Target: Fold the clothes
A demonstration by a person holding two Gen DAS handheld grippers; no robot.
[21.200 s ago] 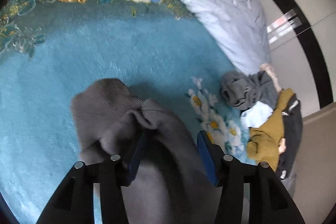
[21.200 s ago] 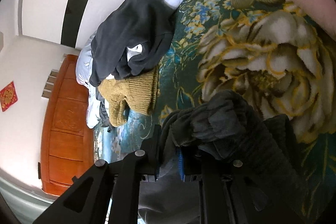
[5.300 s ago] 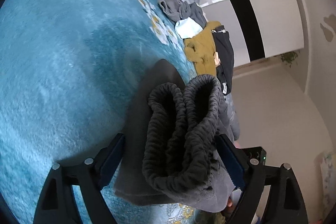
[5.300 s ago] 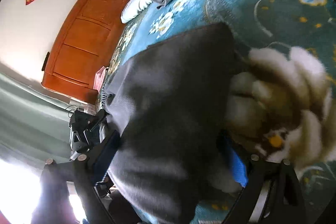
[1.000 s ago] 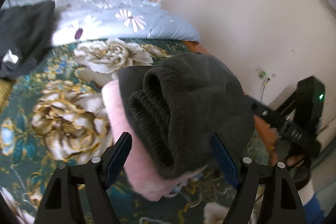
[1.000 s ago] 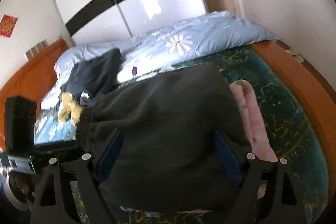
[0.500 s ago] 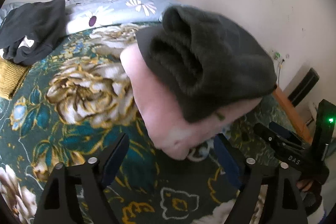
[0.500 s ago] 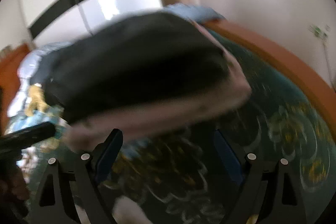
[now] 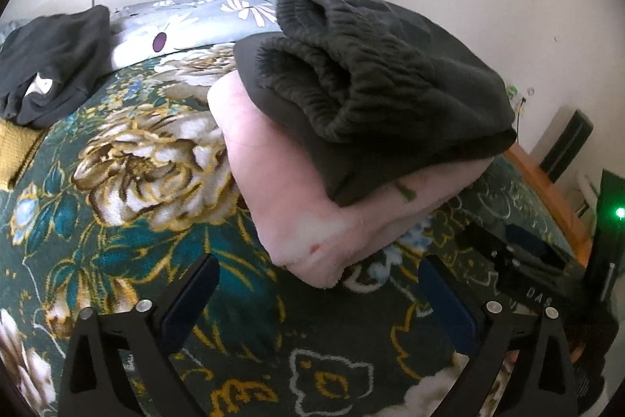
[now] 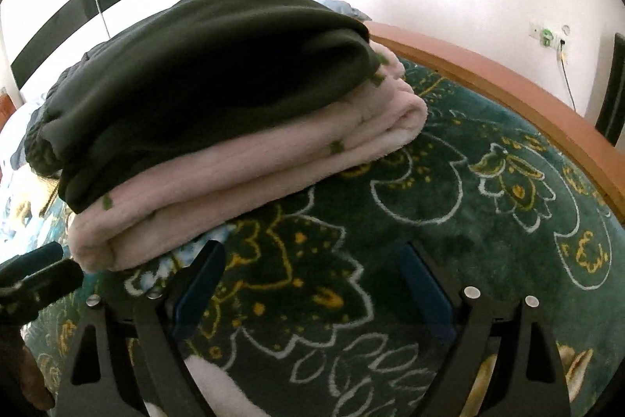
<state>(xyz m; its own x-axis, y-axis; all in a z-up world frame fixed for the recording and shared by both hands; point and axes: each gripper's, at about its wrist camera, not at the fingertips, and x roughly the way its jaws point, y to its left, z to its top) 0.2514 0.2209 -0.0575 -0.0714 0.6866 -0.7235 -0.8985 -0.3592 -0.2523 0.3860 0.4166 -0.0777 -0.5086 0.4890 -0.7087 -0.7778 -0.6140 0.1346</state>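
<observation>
Left wrist view: left gripper (image 9: 316,294) stood with jaws apart and nothing between them, hovering low over the floral blanket (image 9: 129,229). Just beyond its tips sat the stack — folded dark grey sweatpants (image 9: 371,73) on top of a folded pink fleece garment (image 9: 297,198), elastic waistband turned toward the camera. Further back, a black garment (image 9: 54,61) lay bunched beside the daisy-print duvet (image 9: 187,26), apart from the stack.

Right wrist view: right gripper (image 10: 312,288) likewise spread wide and empty, close in front of the same stack, clear of it.

Risk, as judged: the sweatpants overhung the pink layer on the near edge and sat slightly skewed; either claw brushing the pile could tip the top piece off or spring the fold open. The plush bedding underneath gave a soft, uneven base, which would make that slide easier.
</observation>
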